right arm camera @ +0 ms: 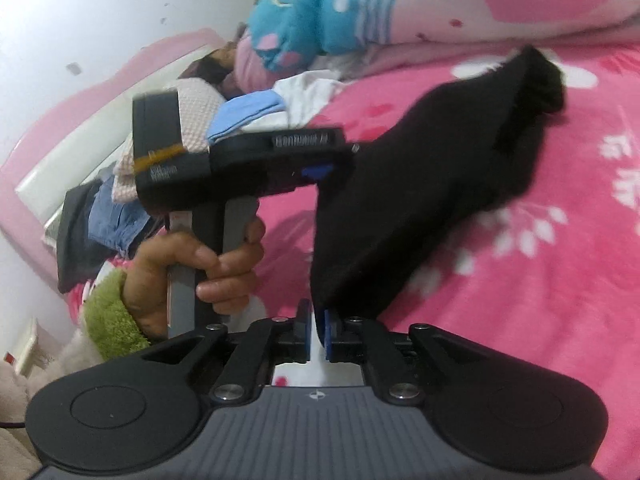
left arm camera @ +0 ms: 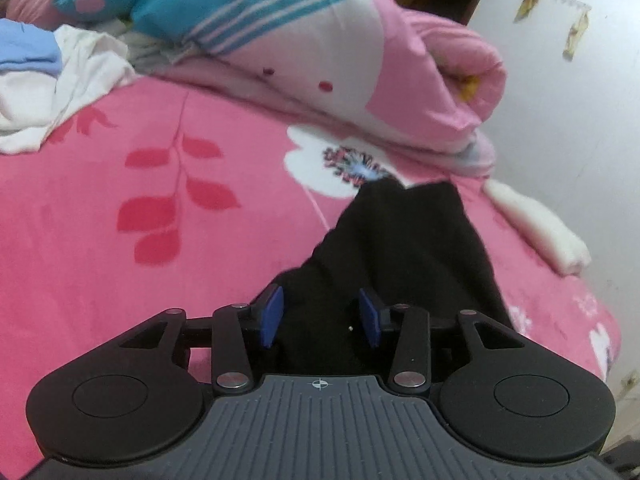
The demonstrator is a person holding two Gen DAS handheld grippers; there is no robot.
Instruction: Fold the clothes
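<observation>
Black garment (right arm camera: 420, 200) hangs stretched above the pink floral bedsheet (left arm camera: 100, 280), strung between both tools. Rolled pink quilt (left arm camera: 400, 80) lies beyond it; white and blue clothes (left arm camera: 60, 80) heaped at far left, a white cloth (left arm camera: 540, 232) near the wall. Left gripper (left arm camera: 320, 316): blue pads apart, dark fabric between them, grip uncertain. Right gripper (right arm camera: 318, 334): pads pinched on the garment's lower edge. Person's hand (right arm camera: 192, 276), green fuzzy cuff, grasps the left tool's handle upright
</observation>
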